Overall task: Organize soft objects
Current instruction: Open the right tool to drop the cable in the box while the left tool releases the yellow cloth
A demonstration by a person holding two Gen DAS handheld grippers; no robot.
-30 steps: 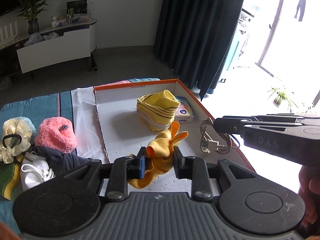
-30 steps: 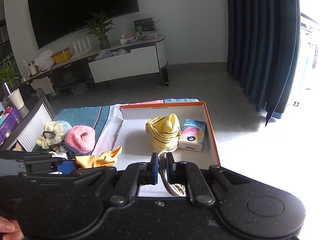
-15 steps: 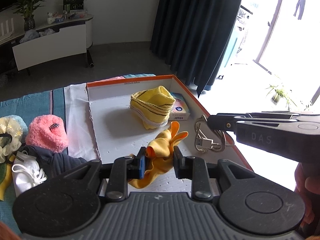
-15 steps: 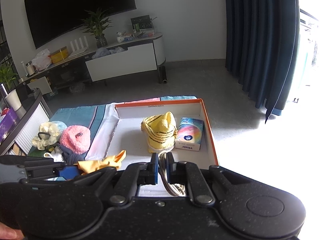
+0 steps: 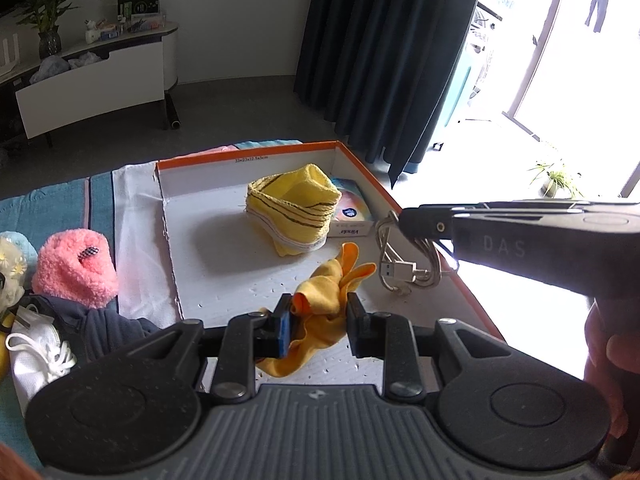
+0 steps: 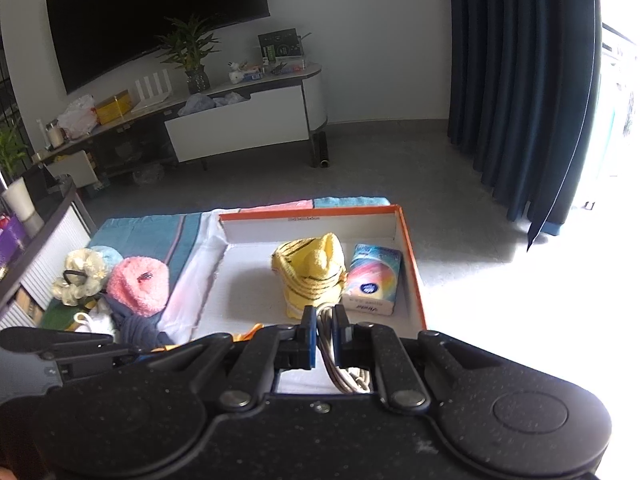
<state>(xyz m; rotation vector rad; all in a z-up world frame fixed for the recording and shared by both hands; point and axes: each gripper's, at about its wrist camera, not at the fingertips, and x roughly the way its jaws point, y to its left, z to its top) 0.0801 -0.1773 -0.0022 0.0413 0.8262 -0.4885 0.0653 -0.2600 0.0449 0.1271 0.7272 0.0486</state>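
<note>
1. Nearest the left wrist camera, the left hand-held gripper [image 5: 316, 318] is clamped on a crumpled orange-yellow cloth [image 5: 320, 312], whose loose end drapes down onto the white floor of the box [image 5: 224, 248].
2. Nearest the right wrist camera, the right hand-held gripper [image 6: 323, 334] is pinched tight on a coiled white USB cable [image 6: 340, 376]; in the left view the coil hangs from its tips over the box's right side.
3. Further in, a folded yellow striped towel [image 5: 294, 210] sits in the middle of the orange-edged box, with a colourful tissue pack [image 6: 374, 278] touching its right side.
4. Left of the box, on a striped blue cloth, lie a fluffy pink slipper [image 5: 74, 268], a dark navy garment [image 5: 96, 320], a white mesh item [image 5: 34, 356] and a cream scrunchie [image 6: 82, 276].
5. Farthest off are a white TV cabinet [image 6: 240, 120], a dark screen and navy curtains [image 5: 384, 52].
</note>
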